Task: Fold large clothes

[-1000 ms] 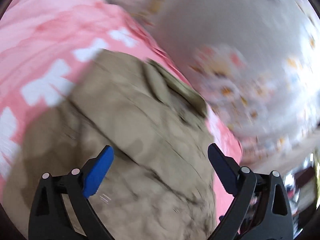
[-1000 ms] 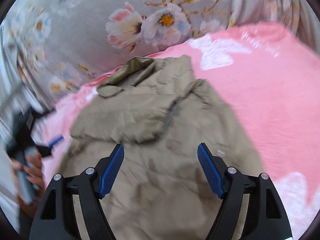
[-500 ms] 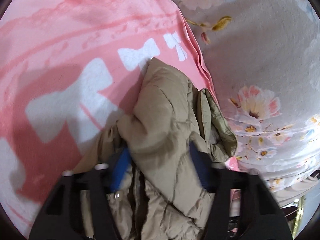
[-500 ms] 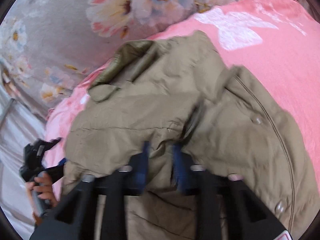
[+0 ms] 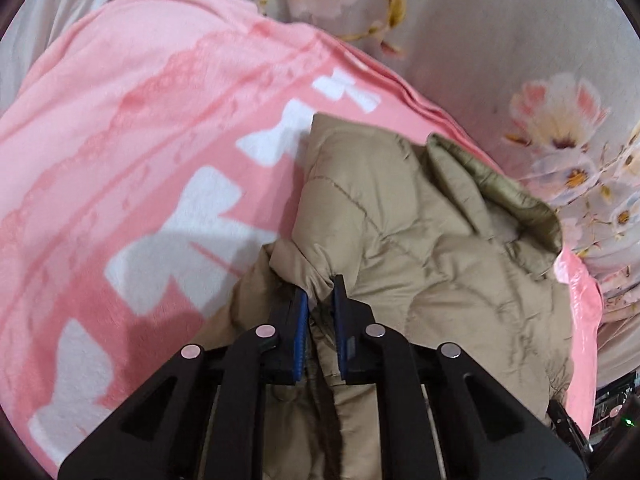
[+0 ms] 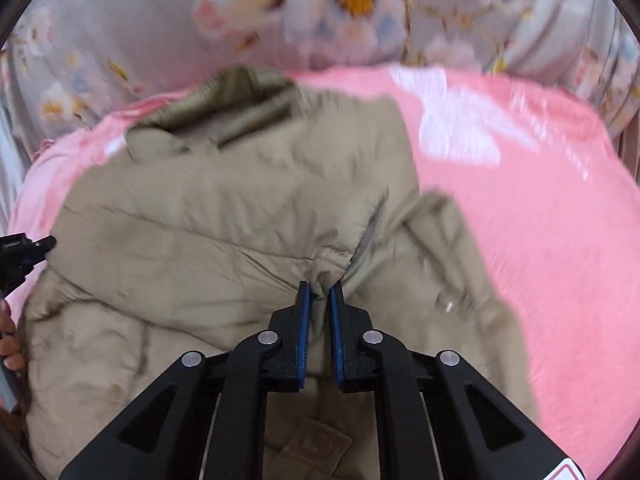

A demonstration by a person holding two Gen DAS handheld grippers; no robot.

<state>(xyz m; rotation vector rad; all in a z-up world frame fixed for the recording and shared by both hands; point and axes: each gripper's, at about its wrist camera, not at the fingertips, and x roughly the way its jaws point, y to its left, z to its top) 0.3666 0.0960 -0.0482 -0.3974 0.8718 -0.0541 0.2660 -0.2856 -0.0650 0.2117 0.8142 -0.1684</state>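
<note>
A tan puffy jacket [image 5: 420,240] lies bunched on a pink blanket [image 5: 140,140], its olive-lined collar [image 5: 500,188] at the far end. My left gripper [image 5: 320,292] is closing its jaws on a pinched fold at the jacket's left edge, and the blue pads [image 5: 301,320] press on the fabric. In the right wrist view the jacket [image 6: 220,220] fills the middle, collar [image 6: 240,96] at the top. My right gripper [image 6: 319,290] is shut on a gathered fold near the zipper edge. The left gripper [image 6: 24,252] shows at the far left edge, held by a hand [image 6: 10,348].
The pink blanket [image 6: 540,240] with white bow prints spreads to the right of the jacket. A grey floral sheet [image 6: 160,20] rises behind it, also seen as floral sheet [image 5: 500,40] at the upper right. A sewn patch [image 6: 312,444] sits on the jacket's near part.
Both grippers went from wide open over the jacket to clamped on folds of its fabric. The cloth has bunched up between the pads, and both views have dropped closer to the jacket.
</note>
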